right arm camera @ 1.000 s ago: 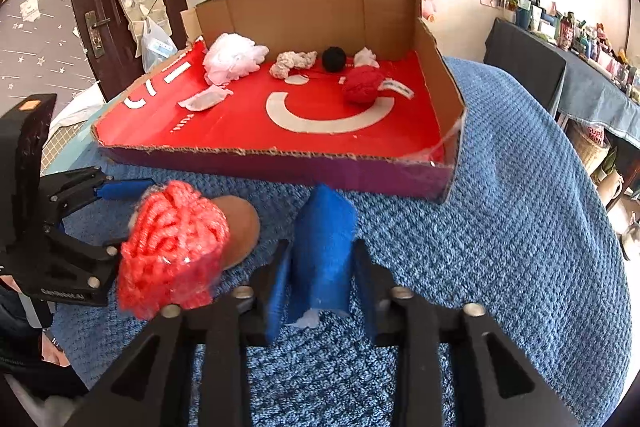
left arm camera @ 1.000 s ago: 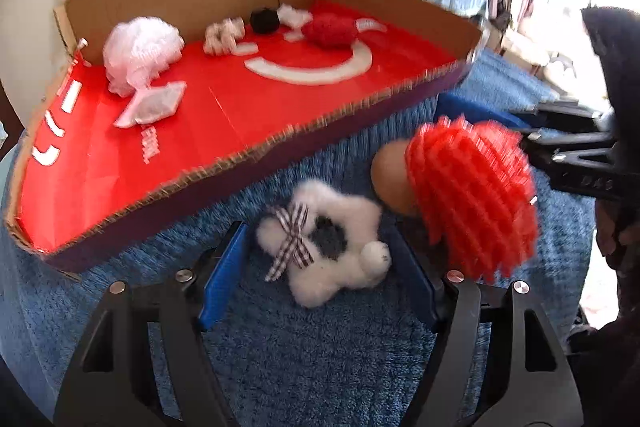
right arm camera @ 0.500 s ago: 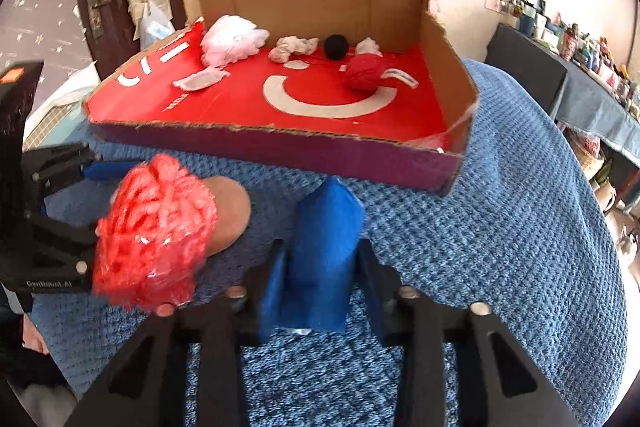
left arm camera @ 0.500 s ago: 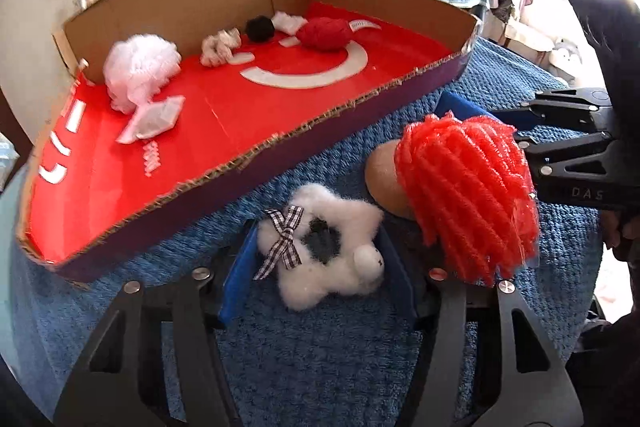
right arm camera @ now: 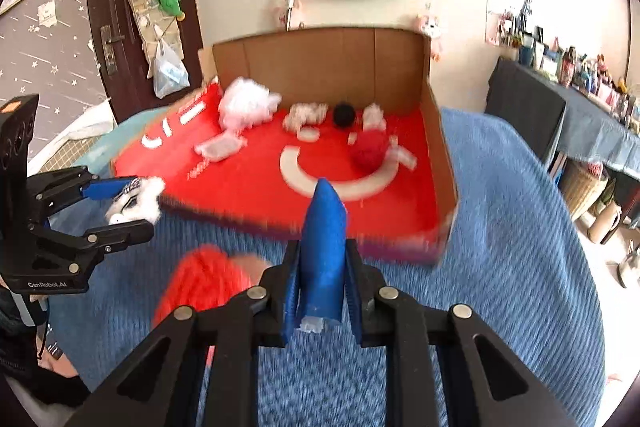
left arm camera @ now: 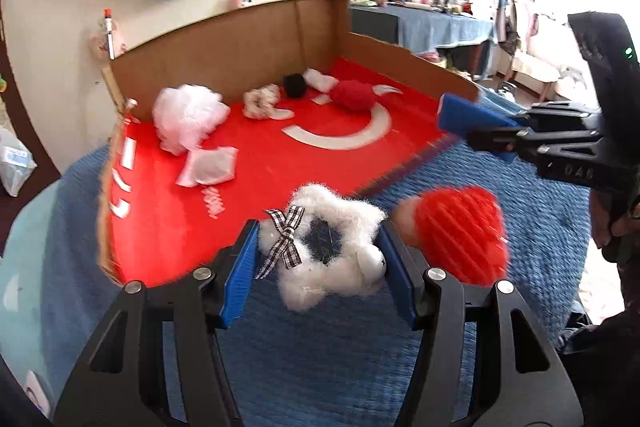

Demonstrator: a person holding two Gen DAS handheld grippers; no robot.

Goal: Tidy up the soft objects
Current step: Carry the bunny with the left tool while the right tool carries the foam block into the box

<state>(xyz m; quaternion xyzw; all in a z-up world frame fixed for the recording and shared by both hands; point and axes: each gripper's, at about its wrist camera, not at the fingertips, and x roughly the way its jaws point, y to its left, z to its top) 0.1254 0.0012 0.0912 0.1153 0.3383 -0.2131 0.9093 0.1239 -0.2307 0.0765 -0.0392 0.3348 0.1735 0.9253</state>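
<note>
My left gripper [left arm camera: 318,247] is shut on a white fluffy toy [left arm camera: 332,199] with a checked bow and holds it above the blue blanket [left arm camera: 320,367]. In the right wrist view the left gripper [right arm camera: 120,203] shows at the left with the toy [right arm camera: 148,195]. The jaws of my right gripper [right arm camera: 322,255] are closing, and their pads press a blue soft piece [right arm camera: 324,219] that stands upright between them. A red mesh puff [left arm camera: 460,231] lies on the blanket beside a tan pad [left arm camera: 402,223].
A cardboard box with a red floor [left arm camera: 280,155] lies ahead. It holds a white mesh puff [left arm camera: 186,115], a white packet [left arm camera: 208,167], a cream scrunchie [left arm camera: 260,101], a black pom [left arm camera: 295,85] and a red yarn ball [left arm camera: 354,95]. A cluttered table stands at the right.
The left jaws closed on the white toy and lifted it off the blanket. The right jaws squeezed the blue piece tighter and rose with it. The red puff stayed down.
</note>
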